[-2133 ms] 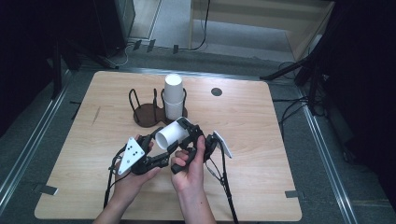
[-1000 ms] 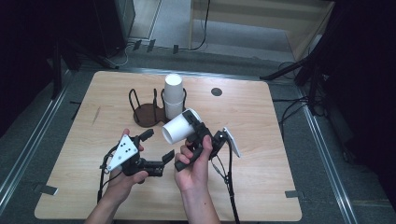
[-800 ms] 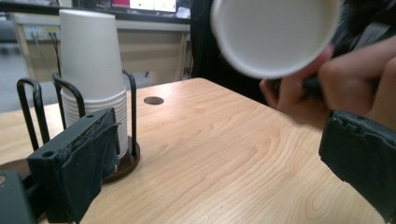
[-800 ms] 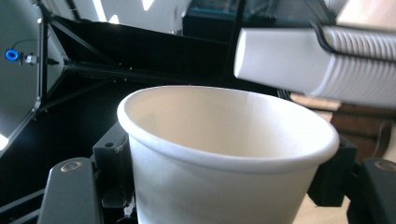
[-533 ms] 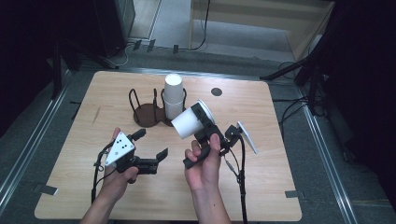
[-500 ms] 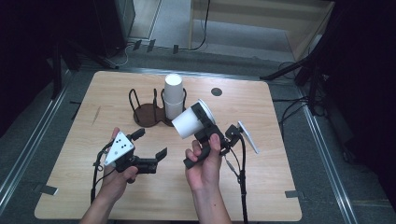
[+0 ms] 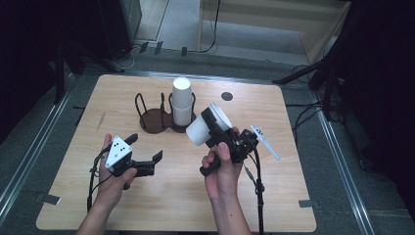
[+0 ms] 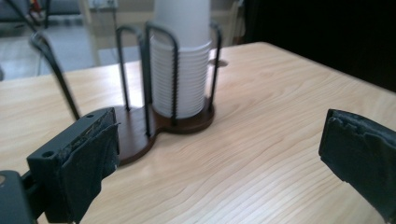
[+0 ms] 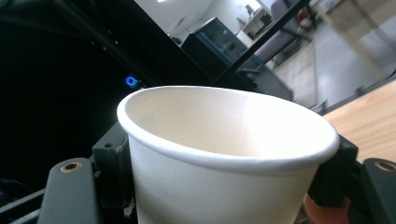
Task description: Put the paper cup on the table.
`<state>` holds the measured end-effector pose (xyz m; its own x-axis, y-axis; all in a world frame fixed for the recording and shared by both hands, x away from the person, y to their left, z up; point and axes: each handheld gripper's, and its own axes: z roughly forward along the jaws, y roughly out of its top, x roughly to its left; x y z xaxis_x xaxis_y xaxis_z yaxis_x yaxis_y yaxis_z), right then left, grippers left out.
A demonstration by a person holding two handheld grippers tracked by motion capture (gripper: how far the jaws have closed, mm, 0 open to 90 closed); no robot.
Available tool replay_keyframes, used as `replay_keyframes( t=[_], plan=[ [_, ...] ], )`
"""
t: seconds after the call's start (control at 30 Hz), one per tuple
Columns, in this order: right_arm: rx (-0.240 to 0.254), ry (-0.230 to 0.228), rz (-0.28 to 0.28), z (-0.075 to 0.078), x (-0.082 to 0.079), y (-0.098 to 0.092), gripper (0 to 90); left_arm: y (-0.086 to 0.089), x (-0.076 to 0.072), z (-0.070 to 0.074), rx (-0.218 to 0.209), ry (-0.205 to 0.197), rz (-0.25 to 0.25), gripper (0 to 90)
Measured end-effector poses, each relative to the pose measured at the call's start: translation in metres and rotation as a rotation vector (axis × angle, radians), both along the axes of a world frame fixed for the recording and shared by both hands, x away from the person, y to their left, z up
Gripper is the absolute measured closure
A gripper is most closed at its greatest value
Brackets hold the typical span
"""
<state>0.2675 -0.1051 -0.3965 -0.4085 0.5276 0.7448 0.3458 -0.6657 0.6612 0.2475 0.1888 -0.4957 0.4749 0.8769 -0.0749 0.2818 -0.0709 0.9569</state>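
White paper cup (image 7: 204, 126) clamped in right claw (image 7: 214, 128); left claw (image 7: 145, 152) (apparently empty) gapes wide.

We see the worktop (image 7: 147, 196) evenly lit from above against dark surroundings; near jaws blur in the left gripper view, and the paper cup (image 9: 224, 154) glares softly.

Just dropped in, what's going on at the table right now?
A person works at a wooden table with a tool in each hand. The right tool is shut on a single white paper cup, held tilted above the table beside the wire cup holder. A stack of cups stands in the holder's right bay; its left bay is empty. The left tool is open and holds nothing, low over the table in front of the holder.
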Motion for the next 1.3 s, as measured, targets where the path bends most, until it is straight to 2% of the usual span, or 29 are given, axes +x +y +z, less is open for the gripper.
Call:
replay_keyframes(
  t=[0.03, 0.07, 0.1, 0.23, 0.3, 0.37, 0.43, 0.53, 0.57, 0.6, 0.7, 0.73, 0.8, 0.83, 0.9, 0.93, 0.97, 1.0, 1.13, 1.3],
  plan=[
    [0.000, 0.000, 0.000, 0.000, 0.000, 0.000, 25.4, 0.000, 0.000, 0.000, 0.000, 0.000, 0.000, 0.0],
    [-0.062, -0.027, -0.019, 0.001, -0.001, 0.001, 25.4, 0.003, 0.002, -0.005, 0.002, 0.015, 0.011, 0.0],
    [-0.095, -0.037, -0.034, 0.001, -0.002, 0.001, 25.4, 0.005, 0.003, -0.008, 0.006, 0.020, 0.021, 0.0],
    [-0.161, -0.058, -0.057, 0.000, -0.002, 0.000, 25.3, 0.013, 0.005, -0.016, 0.018, 0.034, 0.058, 0.0],
    [-0.208, -0.072, -0.080, -0.001, -0.002, 0.000, 25.3, 0.017, 0.005, -0.019, 0.041, 0.034, 0.084, 0.0],
    [-0.287, -0.104, -0.114, -0.002, -0.004, 0.002, 25.3, 0.019, 0.006, -0.021, 0.046, 0.037, 0.094, 0.0],
    [-0.344, -0.132, -0.126, -0.004, -0.004, 0.003, 25.3, 0.026, 0.007, -0.025, 0.046, 0.046, 0.119, 0.0],
    [-0.404, -0.176, -0.142, -0.007, -0.005, 0.005, 25.3, 0.032, 0.008, -0.028, 0.045, 0.054, 0.141, 0.0],
    [-0.404, -0.176, -0.142, -0.007, -0.005, 0.005, 25.3, 0.032, 0.008, -0.028, 0.045, 0.054, 0.141, 0.0],
    [-0.448, -0.207, -0.158, -0.008, -0.006, 0.006, 25.4, 0.036, 0.008, -0.030, 0.044, 0.048, 0.160, 0.0],
    [-0.498, -0.254, -0.178, -0.010, -0.006, 0.007, 25.4, 0.042, 0.009, -0.032, 0.035, 0.044, 0.190, 0.0],
    [-0.498, -0.254, -0.178, -0.010, -0.006, 0.007, 25.4, 0.042, 0.009, -0.032, 0.035, 0.044, 0.190, 0.0],
    [-0.572, -0.294, -0.199, -0.012, -0.005, 0.008, 25.4, 0.048, 0.009, -0.034, 0.020, 0.043, 0.214, 0.0],
    [-0.572, -0.294, -0.199, -0.012, -0.005, 0.008, 25.4, 0.048, 0.009, -0.034, 0.020, 0.043, 0.214, 0.0],
    [-0.611, -0.307, -0.206, -0.014, -0.004, 0.009, 25.4, 0.053, 0.009, -0.035, 0.004, 0.035, 0.230, 0.0],
    [-0.642, -0.317, -0.216, -0.016, -0.003, 0.009, 25.4, 0.056, 0.009, -0.038, 0.021, 0.033, 0.238, 0.0],
    [-0.642, -0.317, -0.216, -0.016, -0.003, 0.009, 25.4, 0.056, 0.009, -0.038, 0.021, 0.033, 0.238, 0.0],
    [-0.664, -0.324, -0.221, -0.017, -0.001, 0.007, 25.4, 0.058, 0.010, -0.041, 0.037, 0.037, 0.248, 0.0],
    [-0.688, -0.337, -0.226, -0.020, 0.002, 0.005, 25.4, 0.059, 0.010, -0.043, 0.060, 0.033, 0.264, 0.0],
    [-0.729, -0.335, -0.230, -0.025, 0.012, -0.001, 25.3, 0.064, 0.009, -0.047, 0.053, 0.038, 0.276, 0.0]
  ],
)
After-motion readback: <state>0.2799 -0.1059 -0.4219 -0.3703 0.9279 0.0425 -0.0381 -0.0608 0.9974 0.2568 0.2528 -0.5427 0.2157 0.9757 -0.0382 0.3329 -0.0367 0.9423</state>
